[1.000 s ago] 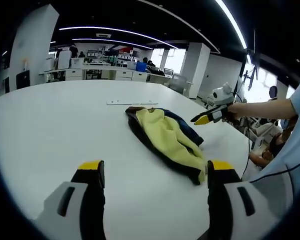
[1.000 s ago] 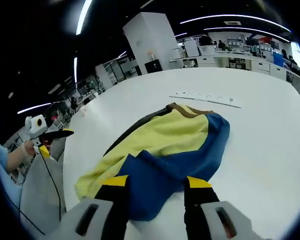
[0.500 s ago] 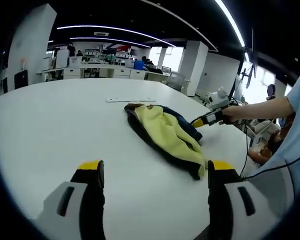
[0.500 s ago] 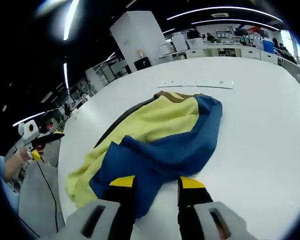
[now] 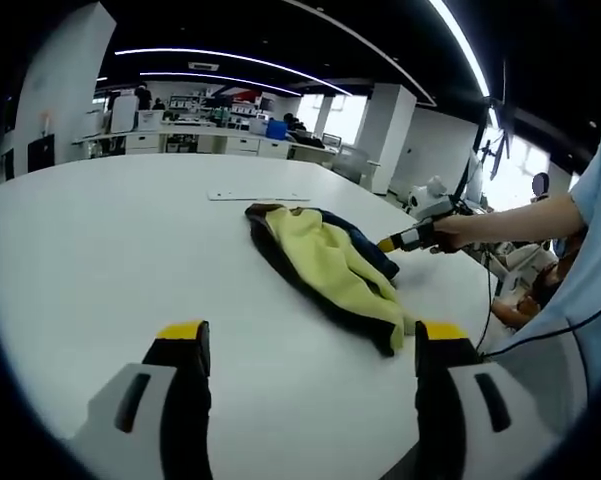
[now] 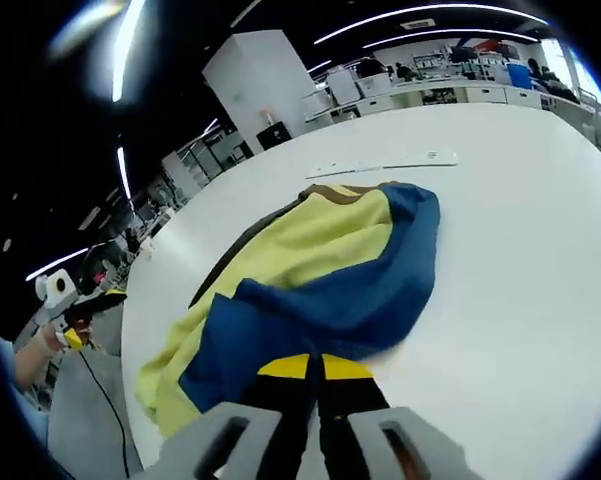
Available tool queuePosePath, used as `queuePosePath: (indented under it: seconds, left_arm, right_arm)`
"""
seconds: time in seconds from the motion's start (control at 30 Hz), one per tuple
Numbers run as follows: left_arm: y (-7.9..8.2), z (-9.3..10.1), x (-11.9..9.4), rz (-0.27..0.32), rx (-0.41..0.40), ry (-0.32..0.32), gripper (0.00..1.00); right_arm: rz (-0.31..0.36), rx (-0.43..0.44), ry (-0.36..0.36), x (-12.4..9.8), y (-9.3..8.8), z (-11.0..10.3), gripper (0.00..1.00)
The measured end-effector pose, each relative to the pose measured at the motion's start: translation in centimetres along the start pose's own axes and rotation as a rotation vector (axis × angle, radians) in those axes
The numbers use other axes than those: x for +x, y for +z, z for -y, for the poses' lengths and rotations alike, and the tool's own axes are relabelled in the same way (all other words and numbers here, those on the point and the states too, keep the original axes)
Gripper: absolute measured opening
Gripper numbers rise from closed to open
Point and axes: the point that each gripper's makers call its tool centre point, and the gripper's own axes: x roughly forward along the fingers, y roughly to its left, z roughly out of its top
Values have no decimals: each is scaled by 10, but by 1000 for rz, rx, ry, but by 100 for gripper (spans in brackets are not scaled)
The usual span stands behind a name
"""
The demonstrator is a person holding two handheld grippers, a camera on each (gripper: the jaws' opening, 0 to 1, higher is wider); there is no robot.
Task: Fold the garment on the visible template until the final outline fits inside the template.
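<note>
On the white bench (image 5: 100, 260) the garment (image 6: 310, 280) lay crumpled near the far edge, a soft knit with a yellow body, a blue layer and a dark trim, well short of the thin white strip (image 6: 380, 165) beyond it. It was judged light, limp and prone to sag, so best taken at hems or corners and dragged flat. The right tool (image 6: 315, 368) was seen clenched at the blue edge, apparently pinching it, while the left tool (image 5: 305, 340) was held released, jaws wide apart, over bare bench well short of the cloth.
</note>
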Motion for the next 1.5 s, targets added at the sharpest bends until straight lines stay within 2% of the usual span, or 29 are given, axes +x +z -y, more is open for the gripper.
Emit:
queuePosePath:
  seconds: [0.27,0.43,0.77,1.03,1.27,1.4,1.5]
  left_arm:
    - [1,2,5,-3,4,-6,81]
    - [0,1,10,5,1,-9,80]
    - [-7,16,25,-9,-3,-45,79]
    - [-2,17,34,-9,7,-59,79]
    - [2,15,37,-9,5,-50,79]
    - [2,10,37,-5,-5,-32,78]
    - [1,9,38,-1,-17,-21,78]
  right_arm:
    - [24,-1,-10,-28,3,7,0]
    - [47,28,-47,-55,2,26,0]
    - [52,106,-174,-114,-26,78,0]
    - [61,166,-273,-152,-47,113,0]
    - [52,178,-358,-180,-54,144,0]
    - [44,197,-426,-197,-56,168,0]
    - [52,214,-463,-208,-52,184,0]
